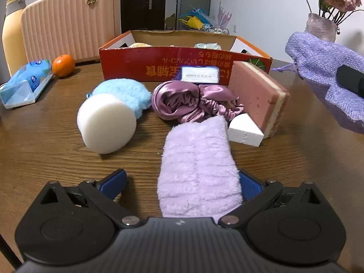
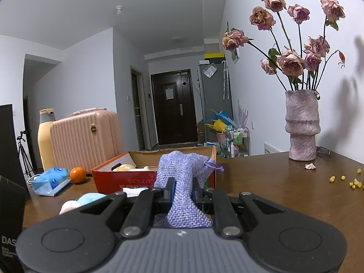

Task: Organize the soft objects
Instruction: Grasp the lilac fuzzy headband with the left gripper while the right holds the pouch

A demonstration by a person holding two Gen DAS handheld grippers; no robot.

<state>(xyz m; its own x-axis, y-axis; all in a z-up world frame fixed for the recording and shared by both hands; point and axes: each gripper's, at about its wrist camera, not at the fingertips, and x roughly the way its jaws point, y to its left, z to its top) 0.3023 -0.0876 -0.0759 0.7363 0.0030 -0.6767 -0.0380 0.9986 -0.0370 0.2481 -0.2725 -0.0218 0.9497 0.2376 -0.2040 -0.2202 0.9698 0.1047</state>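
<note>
My left gripper (image 1: 182,182) is open low over the table, with a fluffy lilac cloth (image 1: 198,170) lying between its blue fingers (image 1: 116,182). Ahead lie a white round sponge (image 1: 107,122), a light blue fluffy puff (image 1: 124,93), a purple satin cap (image 1: 191,102), a pink and cream sponge block (image 1: 257,97) and a white foam wedge (image 1: 244,130). My right gripper (image 2: 183,191) is shut on a purple knitted drawstring pouch (image 2: 184,173) and holds it above the table; the pouch also shows in the left wrist view (image 1: 325,68). An open red cardboard box (image 1: 177,63) stands behind the pile.
An orange (image 1: 63,65) and a blue tissue pack (image 1: 27,83) lie at the left, before a pink suitcase (image 1: 70,25) and a yellow bottle (image 1: 12,34). A vase of dried roses (image 2: 302,125) stands at the far right, with yellow crumbs (image 2: 350,180) near it.
</note>
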